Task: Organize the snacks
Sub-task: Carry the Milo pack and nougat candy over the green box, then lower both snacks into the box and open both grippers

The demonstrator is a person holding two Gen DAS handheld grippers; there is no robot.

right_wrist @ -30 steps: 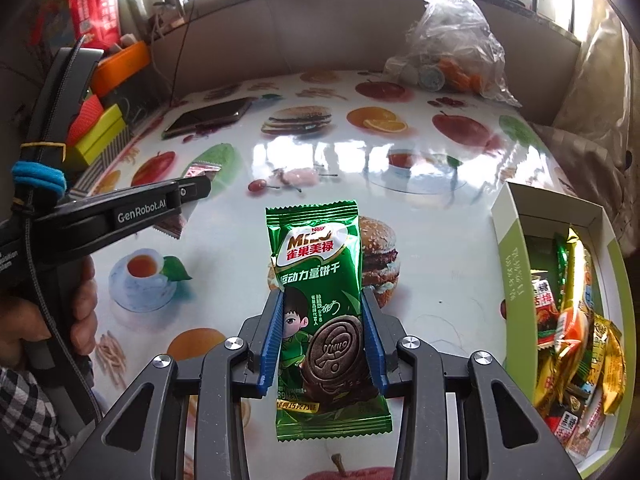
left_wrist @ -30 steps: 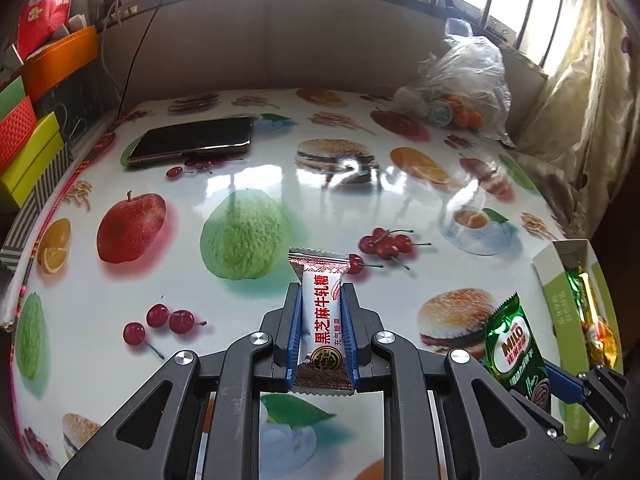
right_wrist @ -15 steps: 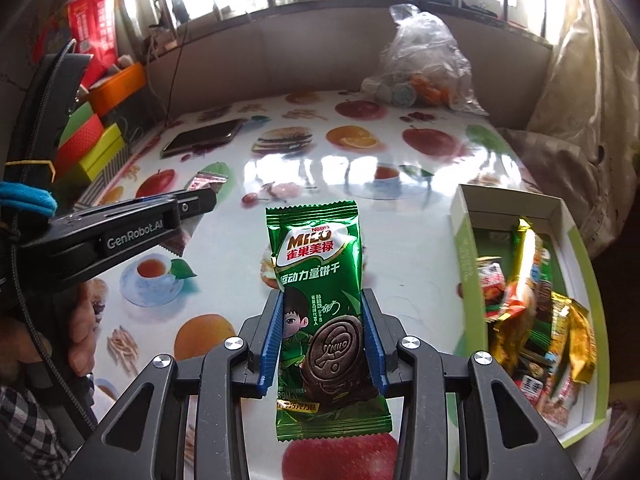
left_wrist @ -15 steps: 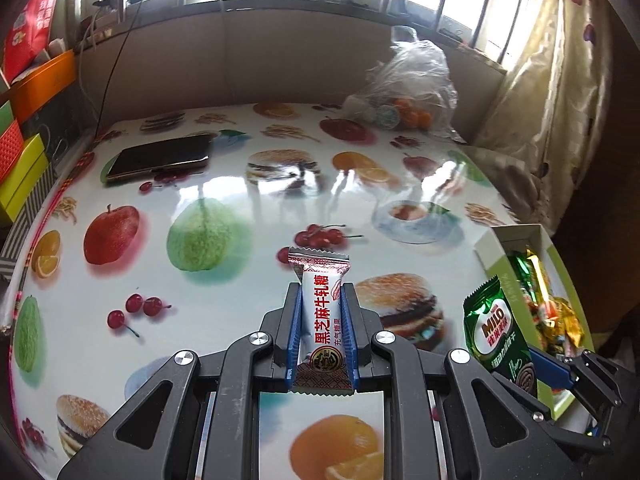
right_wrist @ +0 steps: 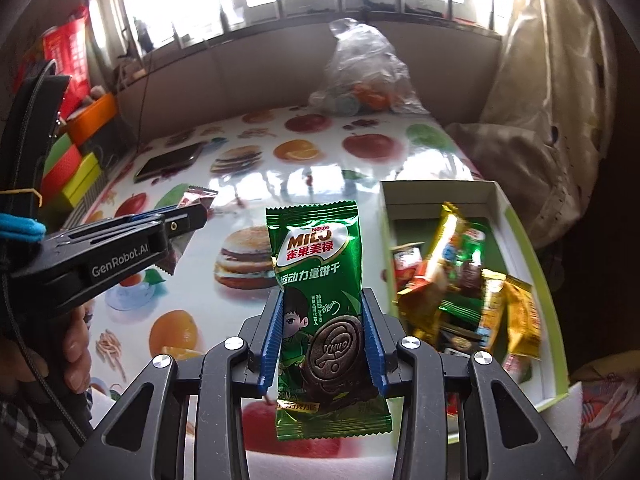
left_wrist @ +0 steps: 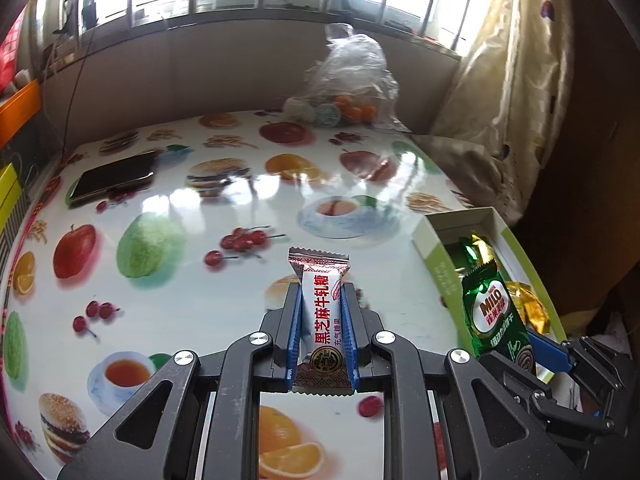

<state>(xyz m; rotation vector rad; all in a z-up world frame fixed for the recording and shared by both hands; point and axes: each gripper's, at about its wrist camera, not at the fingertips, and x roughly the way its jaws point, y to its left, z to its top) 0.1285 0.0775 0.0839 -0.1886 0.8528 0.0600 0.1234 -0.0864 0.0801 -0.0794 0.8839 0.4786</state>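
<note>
Blue-padded jaws of the black left gripper [left_wrist: 321, 334] pinch a slim white nougat bar in a wrapper with red Chinese lettering [left_wrist: 320, 316], which stands upright between the pads with its crimped top above them. The black right gripper [right_wrist: 323, 338], its own blue pads set wider, clamps a shiny green Milo biscuit packet [right_wrist: 320, 304] by its lower half, the printed top rising clear of the fingers. Both snacks hang above a glossy white tablecloth printed with fruit, burgers and teacups [left_wrist: 192, 292]. To the right sits an open green-and-white cardboard box [right_wrist: 516, 216] already holding a jumble of gold, red and green wrapped snacks [right_wrist: 460, 292]; the Milo packet is just left of its near wall. In the right wrist view a person's hand [right_wrist: 74, 344] grips the left tool's handle, with a checked sleeve below it. Farther back on the left lies a dark smartphone [left_wrist: 114, 176], and at the far edge stands a knotted clear plastic bag of oranges [left_wrist: 348, 80], beneath barred windows.
</note>
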